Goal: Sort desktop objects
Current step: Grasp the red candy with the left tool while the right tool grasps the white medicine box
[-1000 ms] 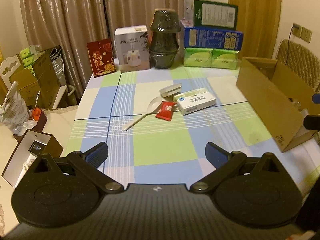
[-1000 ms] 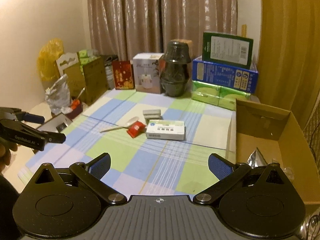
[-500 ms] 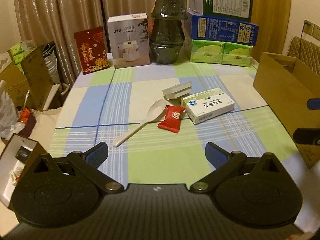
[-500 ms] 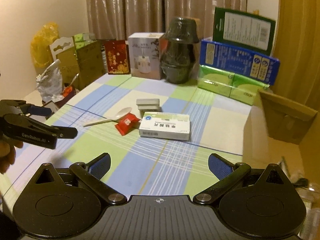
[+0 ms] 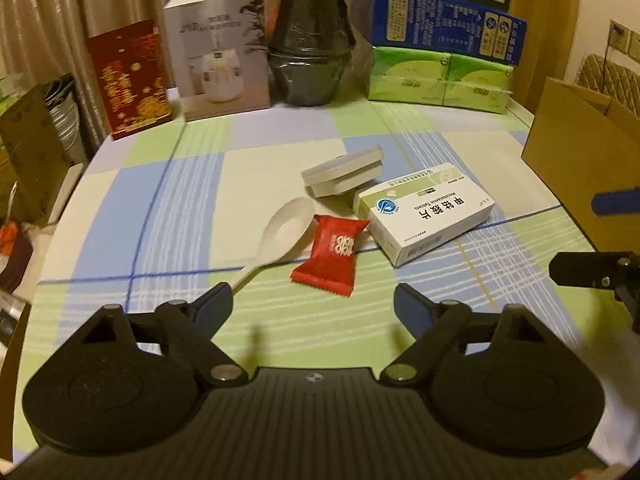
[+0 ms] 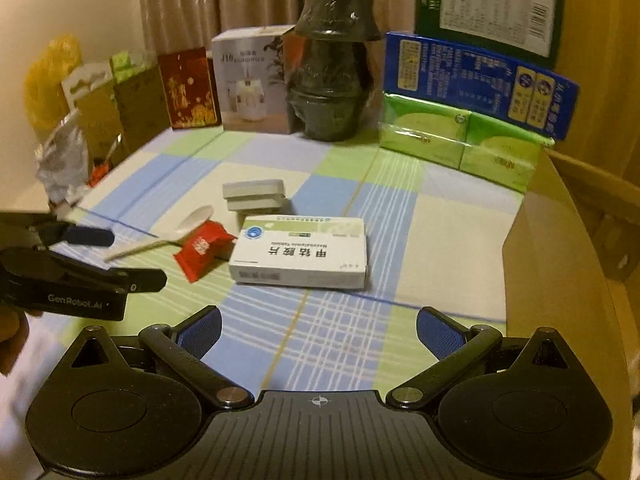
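On the checked tablecloth lie a white medicine box (image 5: 430, 212) (image 6: 304, 251), a red candy packet (image 5: 332, 254) (image 6: 203, 248), a white plastic spoon (image 5: 276, 236) (image 6: 172, 232) and a grey stacked block (image 5: 344, 172) (image 6: 256, 194), all close together. My left gripper (image 5: 314, 300) is open just short of the candy packet, nothing between its fingers; it also shows at the left of the right wrist view (image 6: 112, 256). My right gripper (image 6: 318, 330) is open in front of the medicine box, and its fingertips (image 5: 576, 268) enter the left wrist view from the right.
A brown cardboard box (image 5: 580, 176) stands at the table's right side. Along the back stand a red packet (image 5: 130, 80), a white appliance box (image 5: 220, 52), a dark wrapped pot stack (image 5: 312, 36), green tissue packs (image 5: 440, 80) and blue and green boxes (image 6: 476, 76).
Both grippers have moved forward and lower toward the cluster of objects, which now looks larger. Both stay open and the objects have not shifted.
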The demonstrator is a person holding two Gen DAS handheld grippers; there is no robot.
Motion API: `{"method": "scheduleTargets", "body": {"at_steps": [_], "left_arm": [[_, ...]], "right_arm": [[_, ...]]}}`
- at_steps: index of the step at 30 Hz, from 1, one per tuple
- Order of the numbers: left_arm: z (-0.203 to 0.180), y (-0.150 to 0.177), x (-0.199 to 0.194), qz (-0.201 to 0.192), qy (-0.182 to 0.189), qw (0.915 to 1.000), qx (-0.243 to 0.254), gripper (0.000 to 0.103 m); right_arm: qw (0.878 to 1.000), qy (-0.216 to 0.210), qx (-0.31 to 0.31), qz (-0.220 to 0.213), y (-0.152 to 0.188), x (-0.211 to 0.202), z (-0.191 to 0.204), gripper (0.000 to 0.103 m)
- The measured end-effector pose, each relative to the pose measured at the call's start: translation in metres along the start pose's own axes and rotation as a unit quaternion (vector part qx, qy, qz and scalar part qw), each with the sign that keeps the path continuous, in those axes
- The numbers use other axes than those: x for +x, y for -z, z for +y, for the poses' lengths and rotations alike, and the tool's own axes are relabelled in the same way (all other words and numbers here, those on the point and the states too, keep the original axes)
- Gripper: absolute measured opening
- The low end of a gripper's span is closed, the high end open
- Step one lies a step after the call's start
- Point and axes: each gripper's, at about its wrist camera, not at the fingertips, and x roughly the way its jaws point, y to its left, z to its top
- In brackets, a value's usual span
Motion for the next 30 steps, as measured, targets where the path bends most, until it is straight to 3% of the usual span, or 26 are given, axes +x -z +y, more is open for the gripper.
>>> {"method": "scheduleTargets", "body": {"at_steps": [4, 6, 8, 10, 14, 18, 20, 23, 30], "left_arm": [[-0.005, -0.006, 0.016, 0.001, 0.011, 0.9995, 0.031, 0.077], [-0.006, -0.01, 0.024, 0.004, 0.021, 0.9988, 0.045, 0.076], [-0.007, -0.013, 0.033, 0.014, 0.039, 0.9974, 0.059, 0.068], [-0.008, -0.016, 0.042, 0.029, 0.042, 0.9963, 0.069, 0.06], [-0.01, -0.022, 0.055, 0.032, 0.045, 0.9948, 0.086, 0.058], [-0.009, -0.028, 0.067, 0.036, 0.052, 0.9942, 0.088, 0.054], [-0.009, -0.03, 0.073, 0.046, 0.06, 0.9938, 0.082, 0.036], [-0.01, -0.032, 0.075, 0.046, 0.056, 0.9937, 0.086, 0.027], [-0.004, -0.032, 0.072, 0.042, 0.052, 0.9945, 0.081, 0.022]], "right_arm": [[0.997, 0.003, -0.073, 0.028, -0.021, 0.014, 0.003, 0.101], [0.99, 0.004, -0.131, 0.06, -0.034, 0.024, 0.006, 0.101], [0.978, -0.009, -0.186, 0.092, -0.045, 0.035, 0.009, 0.101], [0.963, -0.037, -0.25, 0.097, -0.051, 0.043, 0.011, 0.101], [0.929, -0.075, -0.349, 0.101, -0.051, 0.064, 0.012, 0.101], [0.915, -0.098, -0.377, 0.109, -0.052, 0.086, 0.01, 0.099], [0.914, -0.107, -0.376, 0.107, -0.059, 0.095, 0.009, 0.098], [0.907, -0.112, -0.391, 0.11, -0.068, 0.11, 0.01, 0.098], [0.879, -0.139, -0.435, 0.136, -0.071, 0.135, 0.018, 0.098]]}}
